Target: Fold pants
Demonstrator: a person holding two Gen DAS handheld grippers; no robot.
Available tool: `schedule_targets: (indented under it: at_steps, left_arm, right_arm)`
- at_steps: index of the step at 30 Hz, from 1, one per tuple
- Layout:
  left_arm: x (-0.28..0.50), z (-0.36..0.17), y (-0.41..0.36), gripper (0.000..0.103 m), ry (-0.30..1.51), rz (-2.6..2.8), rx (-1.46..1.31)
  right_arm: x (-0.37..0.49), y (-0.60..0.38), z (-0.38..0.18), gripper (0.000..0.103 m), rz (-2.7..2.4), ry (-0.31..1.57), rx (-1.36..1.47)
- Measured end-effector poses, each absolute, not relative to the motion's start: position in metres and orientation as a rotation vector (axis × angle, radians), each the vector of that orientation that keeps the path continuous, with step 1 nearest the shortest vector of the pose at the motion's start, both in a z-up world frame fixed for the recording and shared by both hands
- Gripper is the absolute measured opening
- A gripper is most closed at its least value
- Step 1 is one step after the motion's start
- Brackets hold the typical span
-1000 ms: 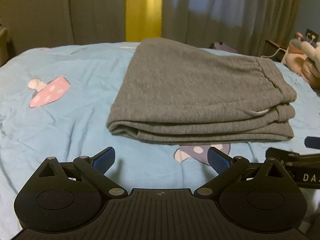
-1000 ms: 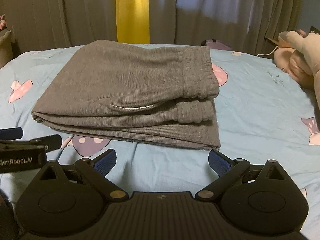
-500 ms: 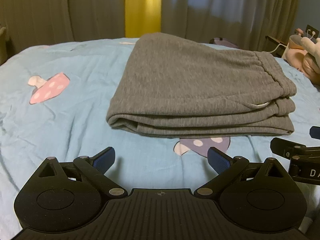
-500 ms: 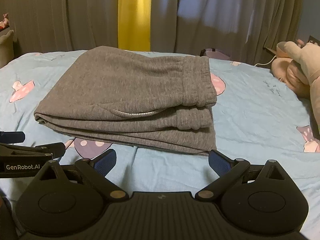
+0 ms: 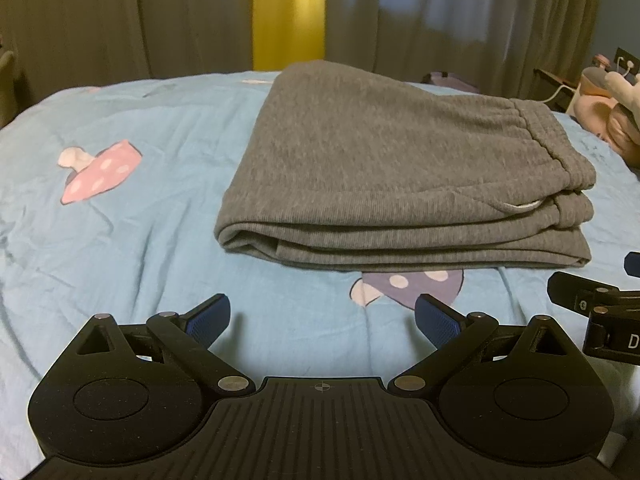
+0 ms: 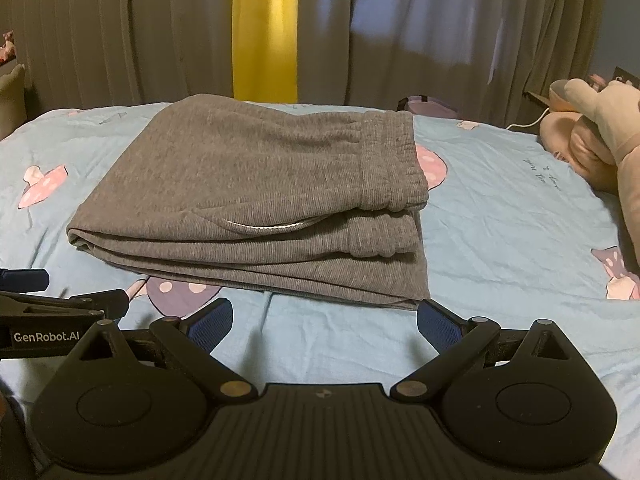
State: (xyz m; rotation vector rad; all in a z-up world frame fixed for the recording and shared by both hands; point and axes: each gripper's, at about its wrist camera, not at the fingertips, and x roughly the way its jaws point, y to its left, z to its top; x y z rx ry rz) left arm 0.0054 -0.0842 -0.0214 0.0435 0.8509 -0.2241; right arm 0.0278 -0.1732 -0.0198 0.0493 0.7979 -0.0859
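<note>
The grey pants (image 5: pixel 380 168) lie folded in a flat stack on the light blue bedsheet (image 5: pixel 140 208), waistband to the right. They also show in the right wrist view (image 6: pixel 256 196). My left gripper (image 5: pixel 322 322) is open and empty, just short of the stack's near edge. My right gripper (image 6: pixel 324 326) is open and empty, close to the stack's near right corner. The right gripper's tip shows at the right edge of the left wrist view (image 5: pixel 592 304). The left gripper's tip shows at the left edge of the right wrist view (image 6: pixel 64 304).
The sheet has mushroom prints (image 5: pixel 100 172). A plush toy (image 6: pixel 592 132) lies at the right side of the bed. Grey curtains (image 6: pixel 120 40) with a yellow strip (image 6: pixel 266 28) hang behind the bed.
Both grippers have drawn back and risen slightly from the folded pants. The pants have not moved. Both stay open.
</note>
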Motion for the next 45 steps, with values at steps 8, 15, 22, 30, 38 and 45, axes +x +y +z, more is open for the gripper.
schedule_targets:
  at_steps: [8,15,22,30,38,45]
  left_arm:
    - [0.0051,-0.0220,-0.0844,0.102,0.854,-0.225,0.042]
    - [0.0044,-0.0223,-0.0848,0.101,0.853,-0.222,0.044]
    - [0.0045,-0.0226,-0.0848,0.101,0.853,-0.223,0.045]
    - [0.0040,-0.0229,-0.0851,0.101,0.853,-0.223,0.046]
    - [0.0041,-0.0227,-0.0852,0.101,0.855,-0.223,0.048]
    - [0.0041,-0.0228,-0.0854,0.101,0.856,-0.224,0.048]
  right_arm:
    - [0.0286,-0.1728,-0.0210,0.099,-0.088,0.804,0.049]
    - [0.0286,-0.1736,-0.0214,0.099,-0.088,0.806,0.051]
    - [0.0287,-0.1740,-0.0218,0.099,-0.089,0.809,0.054]
    - [0.0288,-0.1740,-0.0223,0.099,-0.090,0.809,0.053]
    - [0.0288,-0.1744,-0.0226,0.099,-0.090,0.809,0.054]
    - [0.0286,-0.1747,-0.0230,0.099,-0.091,0.810,0.053]
